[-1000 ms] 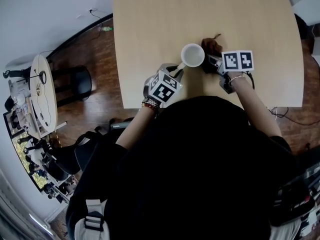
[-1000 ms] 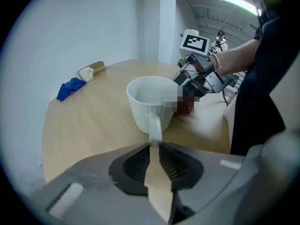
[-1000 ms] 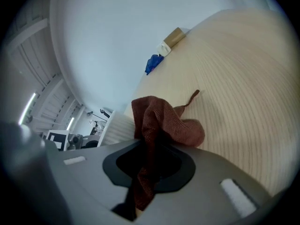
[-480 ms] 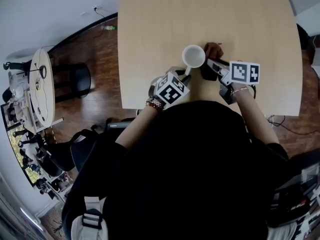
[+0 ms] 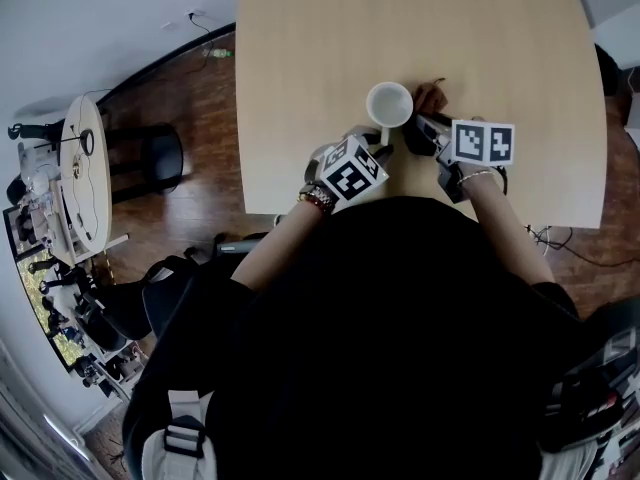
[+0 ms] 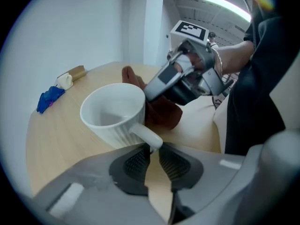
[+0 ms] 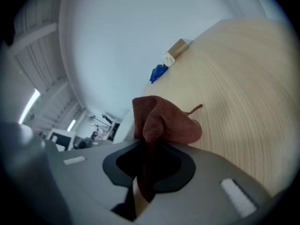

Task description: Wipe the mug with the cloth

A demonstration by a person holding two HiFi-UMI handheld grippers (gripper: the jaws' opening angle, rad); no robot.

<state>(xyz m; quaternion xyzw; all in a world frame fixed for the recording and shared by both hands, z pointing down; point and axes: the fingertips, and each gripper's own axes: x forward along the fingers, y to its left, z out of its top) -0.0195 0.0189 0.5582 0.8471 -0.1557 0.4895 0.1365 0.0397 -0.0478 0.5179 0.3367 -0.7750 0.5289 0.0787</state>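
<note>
Mug rests on the table, handle pinched by the left gripper, jaws just closed further. The right gripper, clamped on the cloth, holds it against the mug's side. Wiping is judged under way, unfinished.

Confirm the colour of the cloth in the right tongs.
Reddish-brown; clearest in the right gripper view, where the right tongs pinch the cloth.
</note>
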